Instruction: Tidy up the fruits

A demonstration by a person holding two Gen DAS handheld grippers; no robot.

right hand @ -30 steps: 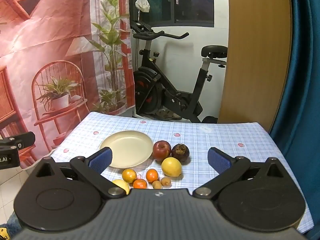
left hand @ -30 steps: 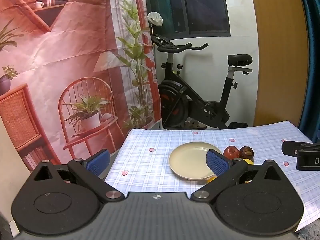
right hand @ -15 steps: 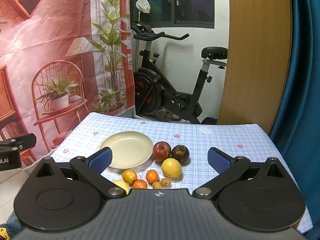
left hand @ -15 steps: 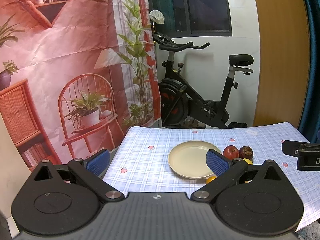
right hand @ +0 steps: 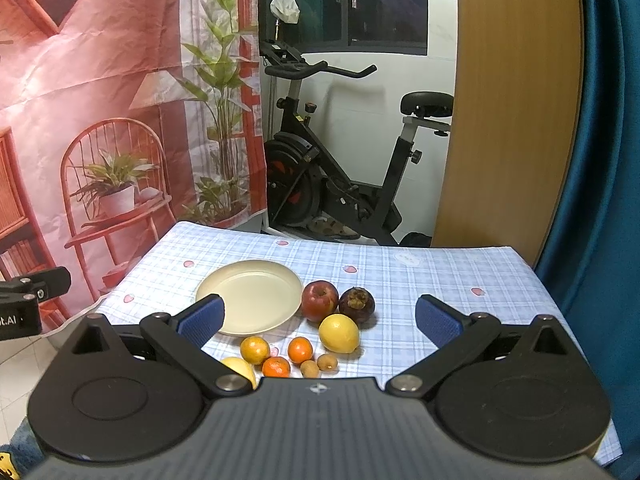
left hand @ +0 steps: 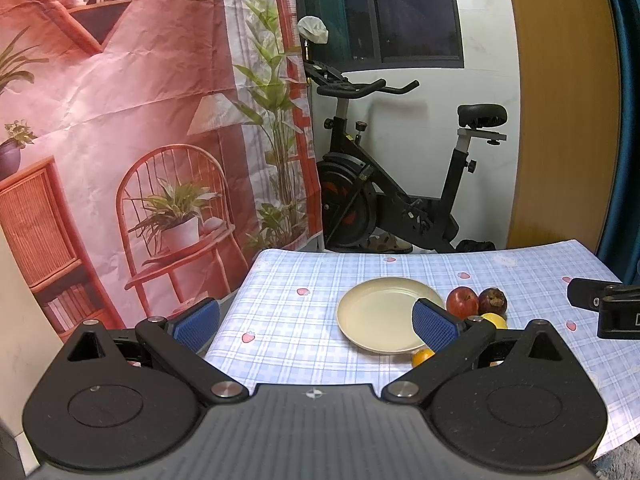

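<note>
A cream plate [right hand: 250, 296] [left hand: 386, 318] lies bare on the blue checked tablecloth [right hand: 420, 280]. Right of it sit a red apple [right hand: 319, 301] [left hand: 462, 302] and a dark mangosteen [right hand: 357, 304] [left hand: 493, 300]. In front of them lie a yellow lemon [right hand: 339, 333], several small oranges [right hand: 276, 366] and two brown longans [right hand: 327, 362]. A second yellow fruit [right hand: 239, 366] is half hidden behind my right gripper's left finger. My right gripper [right hand: 320, 320] hangs open above the near fruits, holding nothing. My left gripper [left hand: 316, 322] is open over the table's left part.
A black exercise bike [right hand: 332, 184] stands behind the table, beside a wooden panel [right hand: 512, 120] and a blue curtain [right hand: 600, 160]. A printed backdrop [left hand: 140, 120] hangs on the left. The table's left edge [left hand: 240, 300] drops to the floor.
Both views have drifted slightly; the table and fruit sit a little lower and nearer in frame. Nothing was taken hold of, and both grippers stay open.
</note>
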